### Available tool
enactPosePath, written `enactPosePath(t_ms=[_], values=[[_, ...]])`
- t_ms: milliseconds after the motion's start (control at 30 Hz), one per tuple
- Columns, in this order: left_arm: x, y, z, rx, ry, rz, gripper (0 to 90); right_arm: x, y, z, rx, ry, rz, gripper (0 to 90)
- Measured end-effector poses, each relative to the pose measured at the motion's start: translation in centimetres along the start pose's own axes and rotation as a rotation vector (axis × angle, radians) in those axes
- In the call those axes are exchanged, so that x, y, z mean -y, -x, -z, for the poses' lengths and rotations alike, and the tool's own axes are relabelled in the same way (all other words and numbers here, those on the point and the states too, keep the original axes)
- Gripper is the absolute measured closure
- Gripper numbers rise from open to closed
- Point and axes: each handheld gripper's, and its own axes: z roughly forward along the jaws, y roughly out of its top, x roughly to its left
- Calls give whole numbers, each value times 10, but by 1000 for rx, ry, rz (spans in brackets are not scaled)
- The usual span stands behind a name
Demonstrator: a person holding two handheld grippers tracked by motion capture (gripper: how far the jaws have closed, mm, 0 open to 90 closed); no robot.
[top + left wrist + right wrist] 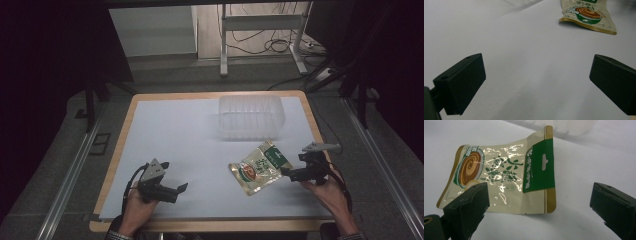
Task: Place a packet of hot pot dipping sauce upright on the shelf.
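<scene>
A glossy cream and green snack pouch (260,167) lies flat on the white sheet at the right front, also seen as the pouch (506,175) and, farther off, the pouch (587,15). My right gripper (286,172) is just right of it, pointing left at its green header end. The right gripper (539,195) is open, its jaws wide apart and low over the pouch's near edge, holding nothing. My left gripper (181,189) is at the left front, pointing right toward the pouch and well short of it. The left gripper (537,72) is open over bare sheet.
A clear plastic tub (251,117) stands upright at the back right of the sheet, behind the pouch; its rim shows as the tub (564,125). The white sheet (175,135) covers a wooden table (122,135). Metal rails and cables lie beyond the table.
</scene>
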Motion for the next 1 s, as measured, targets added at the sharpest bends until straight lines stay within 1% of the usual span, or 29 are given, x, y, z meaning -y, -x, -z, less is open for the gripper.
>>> enactPosePath(t_ms=[200,267,400,467,567,633,733,867,900,933,967,1000], values=[[0,1,0,-2,-4,-3,2,-10,3,-11,-8,-34,-8,26],[0,1,0,-3,-5,-4,2,-14,3,-15,-7,-45,10,31],[0,1,-1,-4,-7,-4,2,-19,3,-23,5,-75,37,74],[0,1,-1,-6,-8,-5,2,-22,3,-27,21,-99,44,101],[0,1,-1,-8,-11,-7,2,-26,3,-33,22,-105,51,141],[0,1,-1,-8,-13,-7,2,-28,3,-37,29,-113,65,180],[0,1,-1,-9,-14,-8,2,-31,5,-45,28,-129,65,234],[0,1,-1,-8,-15,-8,2,-34,7,-54,12,-154,63,281],[0,1,-1,-8,-15,-6,2,-36,8,-59,8,-172,68,344],[0,1,-1,-8,-15,-6,3,-36,8,-59,8,-172,68,344],[0,1,-1,-9,-15,-7,3,-38,8,-62,-6,-179,75,443],[0,1,-1,-9,-15,-7,3,-38,7,-63,-17,-185,81,483]])
